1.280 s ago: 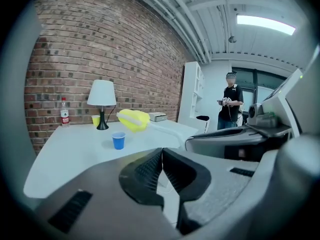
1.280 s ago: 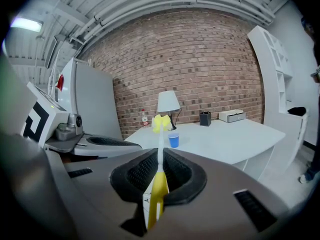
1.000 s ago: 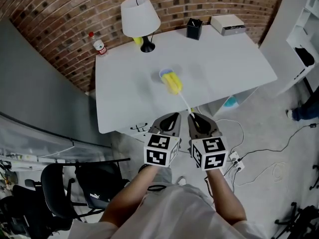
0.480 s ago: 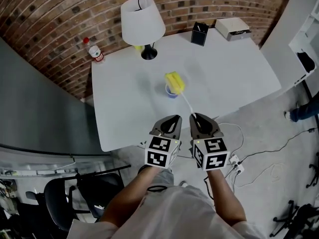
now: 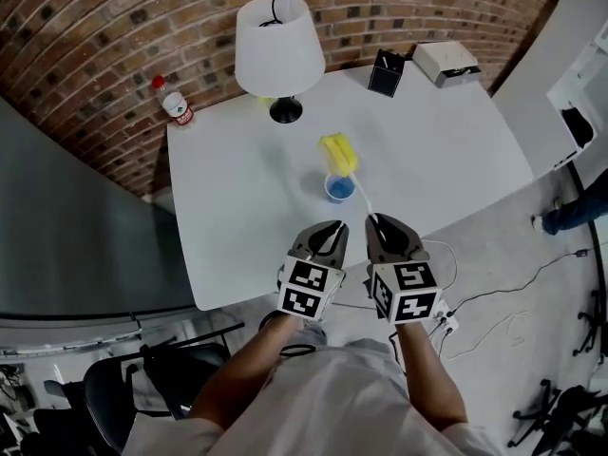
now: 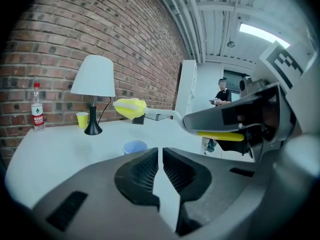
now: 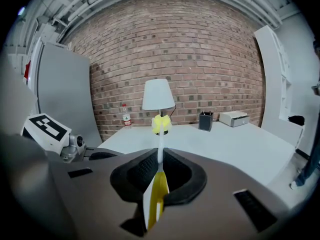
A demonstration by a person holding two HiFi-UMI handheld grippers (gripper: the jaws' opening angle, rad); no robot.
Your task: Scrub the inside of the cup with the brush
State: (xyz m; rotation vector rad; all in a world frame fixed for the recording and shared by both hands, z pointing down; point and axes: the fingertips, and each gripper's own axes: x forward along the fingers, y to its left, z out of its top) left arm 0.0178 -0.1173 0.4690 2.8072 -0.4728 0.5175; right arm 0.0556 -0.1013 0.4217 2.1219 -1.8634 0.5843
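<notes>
Both forearms reach forward side by side, tools angled slightly down at the white tabletop's (image 5: 237, 188) near edge. The left tool (image 5: 334, 227) is pressed shut, empty. The right tool (image 5: 373, 221) clamps the slim handle of the brush (image 5: 338, 153), whose spongy yellow head is in the air just above the round blue cup (image 5: 339, 188). The bottle's (image 5: 174, 104) red label is unreadable.

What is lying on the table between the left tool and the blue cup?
Nothing: only bare table separates the left tool from the cup, as the head view and the left gripper view both show.
</notes>
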